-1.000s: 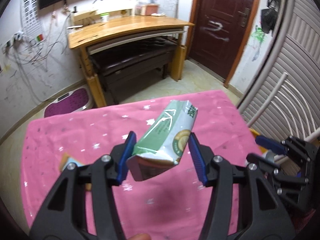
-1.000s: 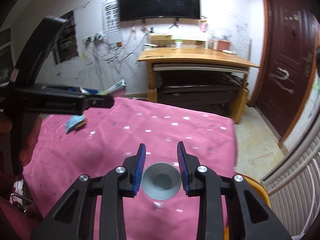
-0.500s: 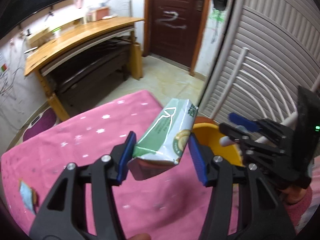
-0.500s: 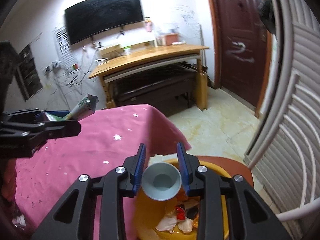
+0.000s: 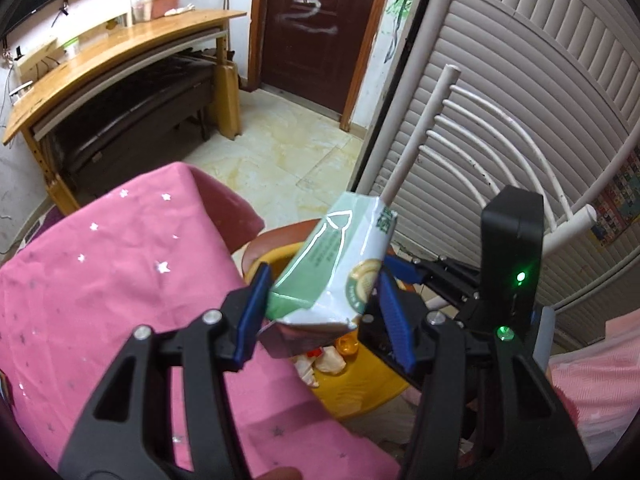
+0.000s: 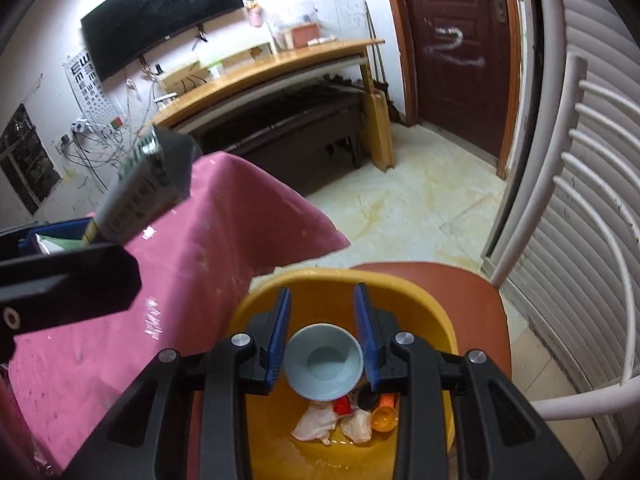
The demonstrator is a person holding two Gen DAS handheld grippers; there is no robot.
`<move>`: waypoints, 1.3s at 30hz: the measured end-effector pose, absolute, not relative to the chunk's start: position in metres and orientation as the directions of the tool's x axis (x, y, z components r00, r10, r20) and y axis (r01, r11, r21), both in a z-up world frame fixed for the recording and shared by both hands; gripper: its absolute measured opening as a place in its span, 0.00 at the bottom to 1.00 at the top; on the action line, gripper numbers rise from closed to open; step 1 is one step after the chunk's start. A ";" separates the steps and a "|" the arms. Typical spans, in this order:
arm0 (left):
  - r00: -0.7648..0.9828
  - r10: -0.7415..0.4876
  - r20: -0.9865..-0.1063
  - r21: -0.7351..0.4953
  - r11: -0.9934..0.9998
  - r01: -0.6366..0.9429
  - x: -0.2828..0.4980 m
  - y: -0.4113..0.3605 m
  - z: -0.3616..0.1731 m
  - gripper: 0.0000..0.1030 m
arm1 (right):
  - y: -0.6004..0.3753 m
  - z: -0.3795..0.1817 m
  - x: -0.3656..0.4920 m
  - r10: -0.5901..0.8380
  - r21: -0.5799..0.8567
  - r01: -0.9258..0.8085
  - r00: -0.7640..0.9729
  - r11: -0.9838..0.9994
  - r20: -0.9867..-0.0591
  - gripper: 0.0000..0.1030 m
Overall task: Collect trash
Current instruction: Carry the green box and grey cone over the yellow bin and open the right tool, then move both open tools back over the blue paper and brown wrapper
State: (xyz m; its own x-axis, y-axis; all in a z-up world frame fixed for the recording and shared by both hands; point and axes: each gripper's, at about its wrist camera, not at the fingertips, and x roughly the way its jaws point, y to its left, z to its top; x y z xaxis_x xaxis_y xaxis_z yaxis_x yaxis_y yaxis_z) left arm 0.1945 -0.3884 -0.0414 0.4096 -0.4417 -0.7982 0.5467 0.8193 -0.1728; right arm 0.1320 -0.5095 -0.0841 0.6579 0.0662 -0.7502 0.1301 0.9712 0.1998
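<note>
My left gripper (image 5: 322,314) is shut on a green and white carton (image 5: 340,264) and holds it in the air at the table's right edge, by the yellow basin (image 5: 360,392). The carton also shows in the right wrist view (image 6: 148,188). My right gripper (image 6: 323,336) is shut on a pale blue paper cup (image 6: 323,362) and holds it over the yellow basin (image 6: 332,284). The basin sits on a brown chair seat (image 6: 476,304) and holds crumpled tissue (image 6: 316,426), an orange cap (image 6: 385,418) and other scraps.
The pink star-print tablecloth (image 5: 112,280) covers the table left of the basin. The chair's white backrest (image 6: 580,216) rises to the right, before a slatted white door (image 5: 520,92). A wooden desk (image 6: 272,72) and dark door (image 6: 460,48) stand across the tiled floor.
Both grippers have swung right from over the table to the basin on the chair, still holding the carton and the cup. The right gripper now hangs directly over the basin.
</note>
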 end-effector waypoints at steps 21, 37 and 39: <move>0.428 -0.384 -0.818 -0.155 0.864 0.479 0.204 -0.375 -0.053 0.73 | -0.506 -0.088 0.131 0.054 0.174 0.126 0.640 0.977 -0.766 0.46; 0.590 -0.310 -0.746 -0.153 0.941 0.301 0.193 -0.220 -0.011 0.87 | -0.404 -0.017 0.128 0.089 0.094 -0.037 0.759 0.995 -0.645 0.70; 0.610 -0.286 -0.739 -0.144 0.952 0.271 0.191 -0.196 -0.007 0.87 | -0.384 -0.010 0.132 0.115 0.086 -0.077 0.762 0.993 -0.637 0.72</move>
